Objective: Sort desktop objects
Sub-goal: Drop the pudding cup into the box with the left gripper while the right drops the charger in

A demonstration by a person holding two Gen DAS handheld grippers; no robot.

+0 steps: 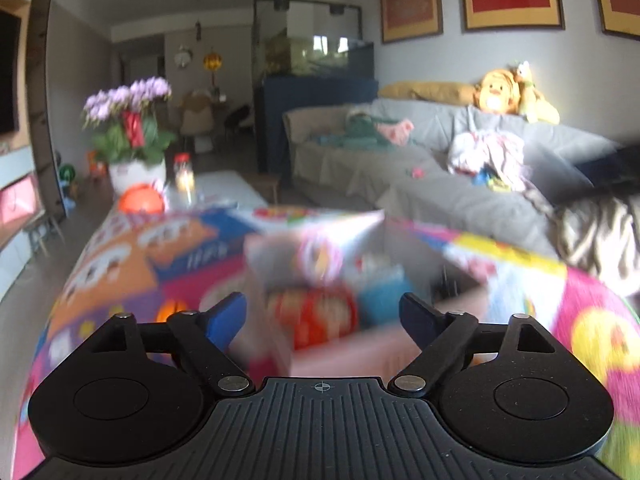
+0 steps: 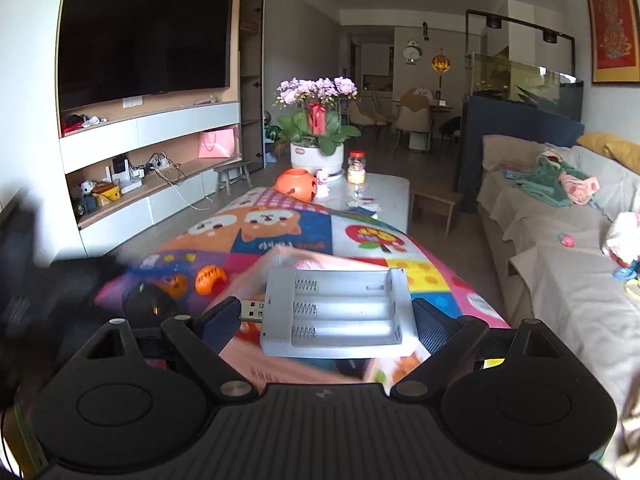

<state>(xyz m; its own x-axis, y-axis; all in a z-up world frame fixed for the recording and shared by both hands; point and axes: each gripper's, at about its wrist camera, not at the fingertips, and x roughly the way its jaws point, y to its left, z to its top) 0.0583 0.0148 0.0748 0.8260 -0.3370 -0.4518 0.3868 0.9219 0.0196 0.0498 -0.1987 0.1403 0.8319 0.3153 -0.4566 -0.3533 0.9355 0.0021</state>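
TV | potted orchid | sofa | plush tiger

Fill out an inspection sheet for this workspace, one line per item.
Surface: colourful cartoon-print mat over the low table.
Job's things: white battery charger with USB plug and three vacant slots; pink box with blurred items inside.
Clutter: orange toy, orange ball, jar, potted flowers.
Grippers: right gripper holds the charger across wide jaws; left gripper open, nothing between the jaws, above the box.
Cables: wires on the TV-unit shelf; none seen on the mat.
Surroundings: television, sofa with clothes, fish tank.
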